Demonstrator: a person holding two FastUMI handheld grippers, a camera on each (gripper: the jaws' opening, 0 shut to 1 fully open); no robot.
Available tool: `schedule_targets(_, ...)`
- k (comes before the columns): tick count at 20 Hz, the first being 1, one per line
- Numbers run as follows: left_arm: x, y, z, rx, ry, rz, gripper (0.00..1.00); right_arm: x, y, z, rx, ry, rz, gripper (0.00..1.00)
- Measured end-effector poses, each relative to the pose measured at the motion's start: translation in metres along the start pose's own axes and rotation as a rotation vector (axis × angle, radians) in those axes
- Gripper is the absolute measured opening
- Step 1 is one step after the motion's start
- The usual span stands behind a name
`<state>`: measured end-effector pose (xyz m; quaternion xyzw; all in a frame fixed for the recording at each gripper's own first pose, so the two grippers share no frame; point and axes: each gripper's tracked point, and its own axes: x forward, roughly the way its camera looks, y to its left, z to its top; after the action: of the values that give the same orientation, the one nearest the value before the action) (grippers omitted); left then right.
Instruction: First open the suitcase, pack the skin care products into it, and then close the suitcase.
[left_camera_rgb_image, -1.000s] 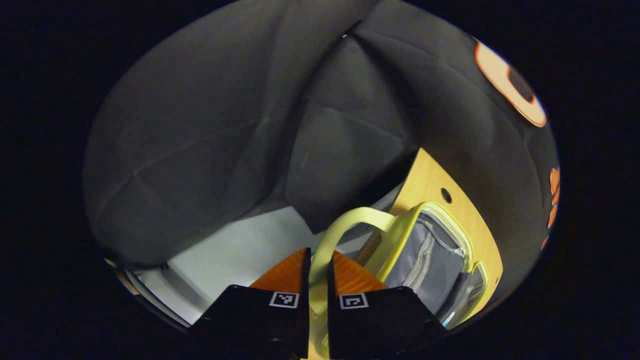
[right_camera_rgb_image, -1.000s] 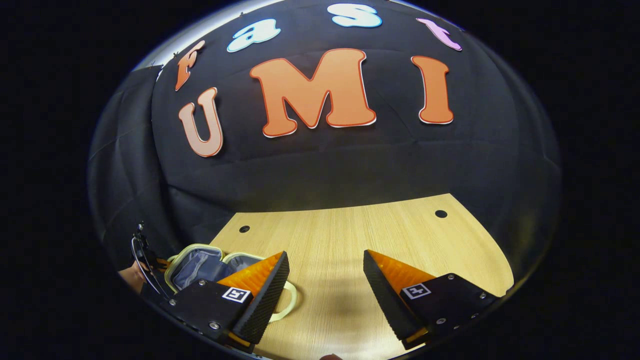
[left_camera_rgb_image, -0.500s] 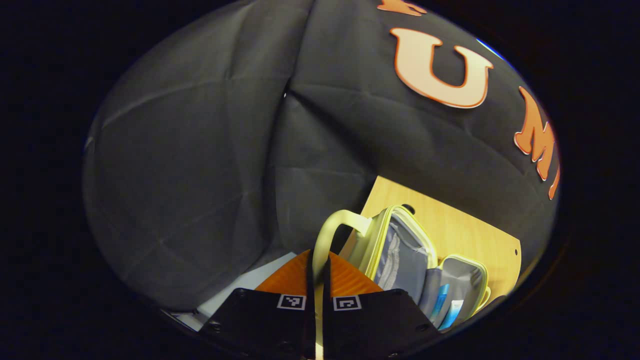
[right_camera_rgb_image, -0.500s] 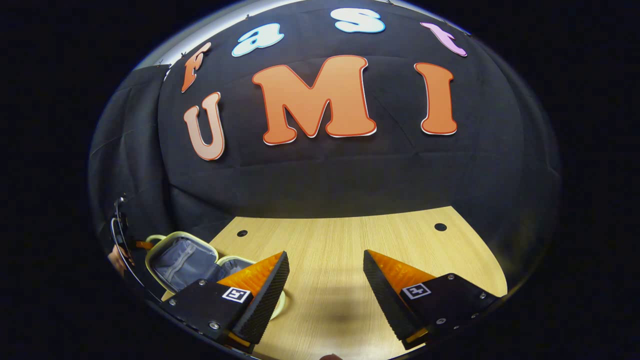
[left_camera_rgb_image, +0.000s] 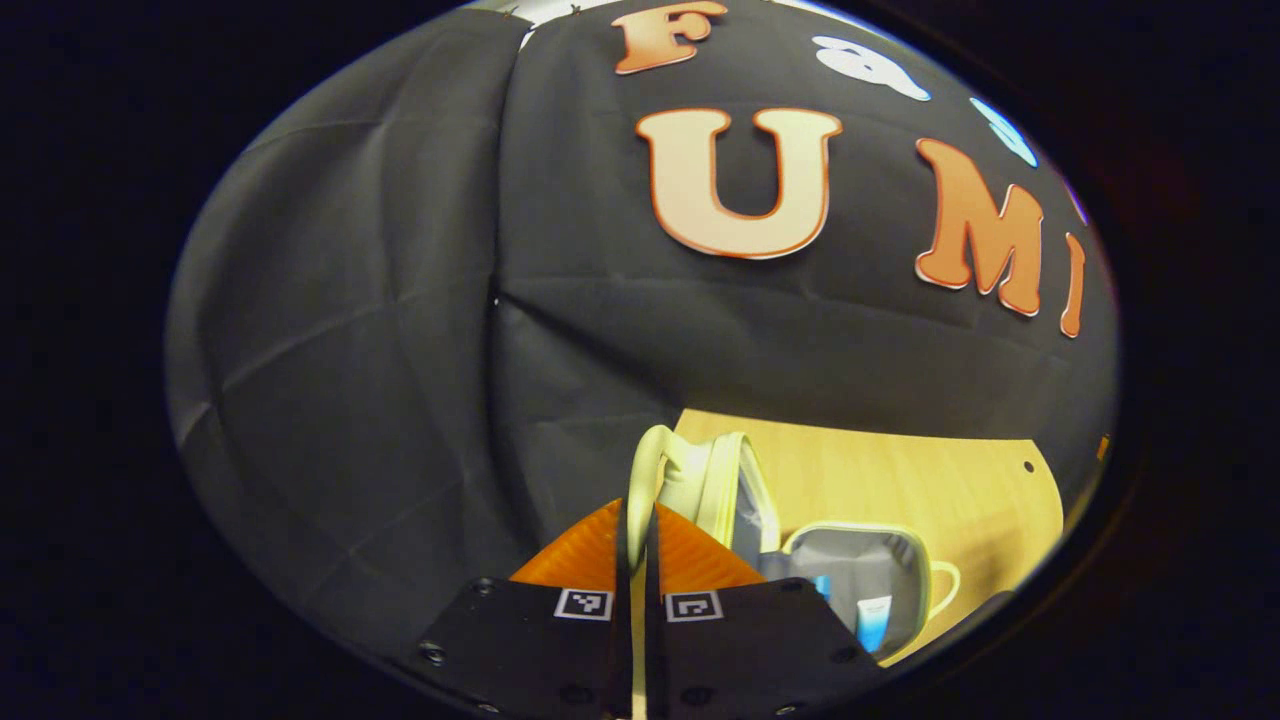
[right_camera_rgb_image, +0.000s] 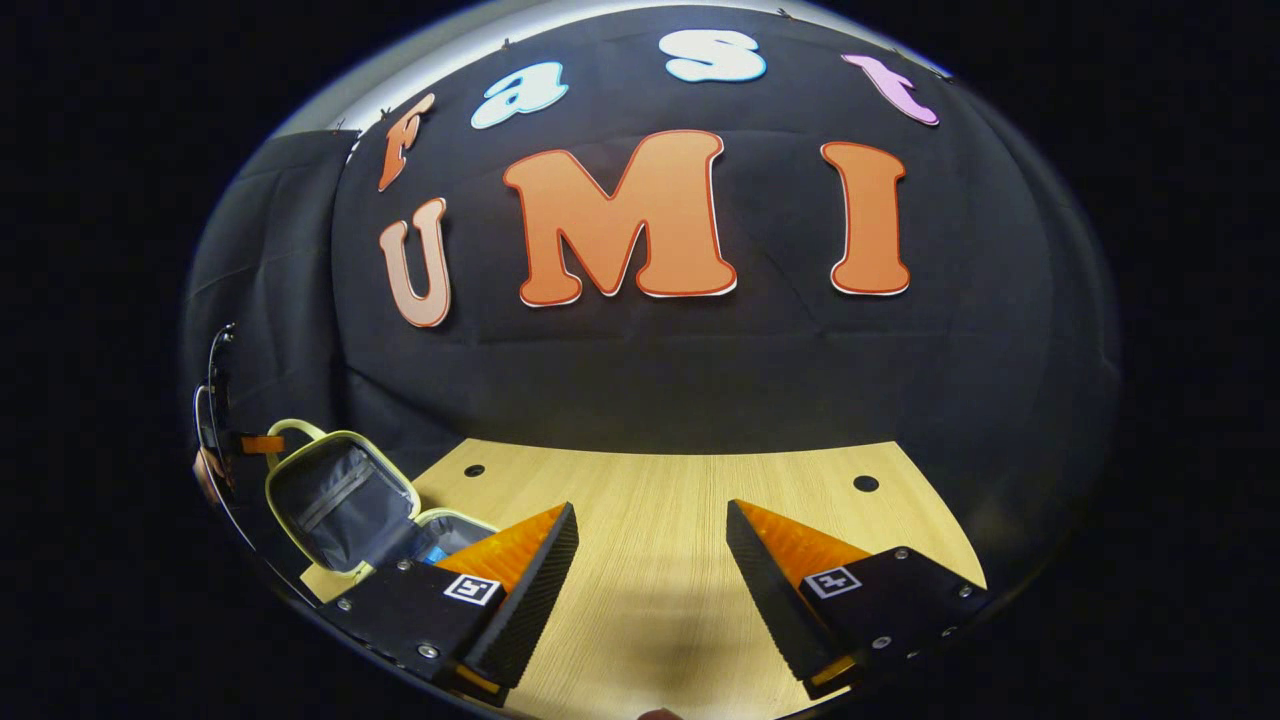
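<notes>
Suitcase (right_camera_rgb_image: 340, 500) lid stands raised at the table's (right_camera_rgb_image: 660, 560) left edge because our left gripper (left_camera_rgb_image: 637, 560) clenches its handle (left_camera_rgb_image: 650, 470) to swing it closed; our right gripper (right_camera_rgb_image: 650, 570) waits released.

Your left gripper (left_camera_rgb_image: 636, 560) bodies cover lid handle (left_camera_rgb_image: 648, 470) where it runs between fingers, plus near corner of suitcase (left_camera_rgb_image: 860, 580). Skin care products (left_camera_rgb_image: 873, 622) too small to identify, lower ends cut by view edge. In right gripper view, right gripper (right_camera_rgb_image: 650, 560) left finger (right_camera_rgb_image: 520, 570) hides most of suitcase base (right_camera_rgb_image: 455, 525); the far-left hand (right_camera_rgb_image: 207, 470) blurred, cropped at rim.
</notes>
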<state>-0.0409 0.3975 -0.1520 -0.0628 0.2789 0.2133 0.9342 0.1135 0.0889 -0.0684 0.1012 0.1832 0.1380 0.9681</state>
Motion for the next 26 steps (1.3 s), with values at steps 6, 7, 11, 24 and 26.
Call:
schedule_targets(6, -0.032, -0.076, 0.011, 0.139, -0.041, -0.025, 0.05, -0.004, -0.019, -0.005, 0.022, -0.007, 0.044, 0.95)
schedule_targets(7, -0.029, -0.087, 0.01, 0.163, -0.037, -0.017, 0.05, -0.004, -0.023, -0.005, 0.025, -0.012, 0.047, 0.95)
schedule_targets(11, -0.045, -0.135, 0.007, 0.17, -0.047, -0.062, 0.05, -0.007, -0.038, -0.005, 0.036, -0.019, 0.057, 0.95)
schedule_targets(24, -0.071, -0.248, -0.037, 0.092, -0.039, -0.225, 0.05, -0.026, -0.081, -0.015, 0.005, -0.028, 0.044, 0.95)
schedule_targets(26, -0.07, -0.263, -0.046, 0.103, -0.029, -0.245, 0.05, -0.03, -0.09, -0.017, 0.0, -0.028, 0.03, 0.95)
